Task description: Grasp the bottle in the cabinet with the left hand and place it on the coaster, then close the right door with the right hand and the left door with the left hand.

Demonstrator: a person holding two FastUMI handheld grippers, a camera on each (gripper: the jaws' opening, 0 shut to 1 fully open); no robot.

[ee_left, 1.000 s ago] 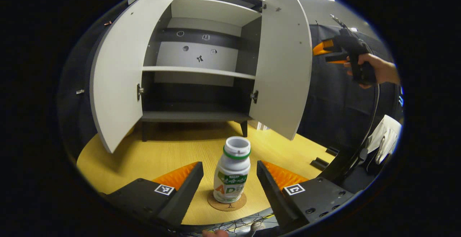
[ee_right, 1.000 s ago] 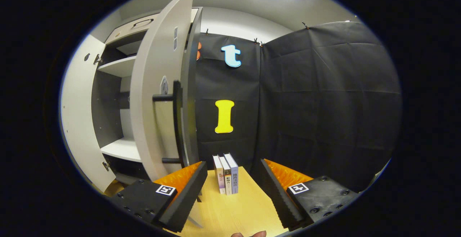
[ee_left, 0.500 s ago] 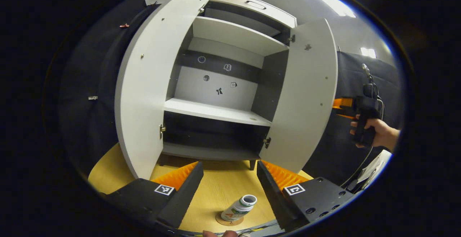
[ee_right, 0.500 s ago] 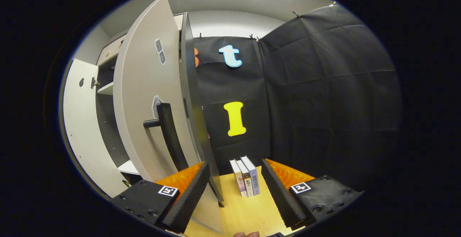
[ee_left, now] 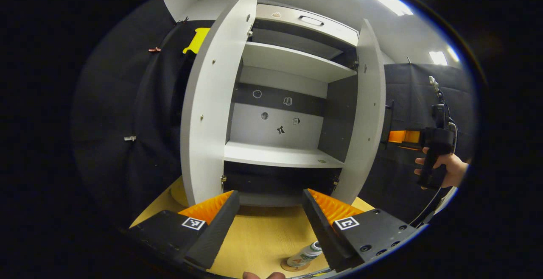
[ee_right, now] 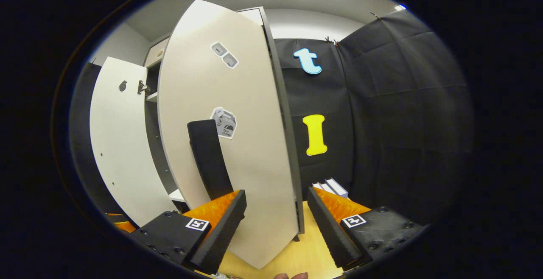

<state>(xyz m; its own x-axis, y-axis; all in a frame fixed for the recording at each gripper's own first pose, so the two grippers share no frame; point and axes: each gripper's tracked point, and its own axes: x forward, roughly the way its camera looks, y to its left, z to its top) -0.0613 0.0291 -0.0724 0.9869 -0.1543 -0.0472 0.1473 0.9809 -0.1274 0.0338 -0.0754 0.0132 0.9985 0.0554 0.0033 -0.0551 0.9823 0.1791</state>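
Plastic bottle (ee_left: 306, 254) sits on its coaster (ee_left: 292, 266) at six o'clock; both tongs, left (ee_left: 270, 211) and right (ee_right: 275, 215), gape empty. We judge right-door (ee_right: 237, 143) closing underway: right tongs should push it toward nine o'clock.

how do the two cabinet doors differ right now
The right door is swung further inward, seen nearly edge-on in the left gripper view; the left door shows much more of its inner face. The right door has the right claw close at its outer face, open, next to the black handle; the left door has the left claw in front of it, apart. Both are pale grey and still open.
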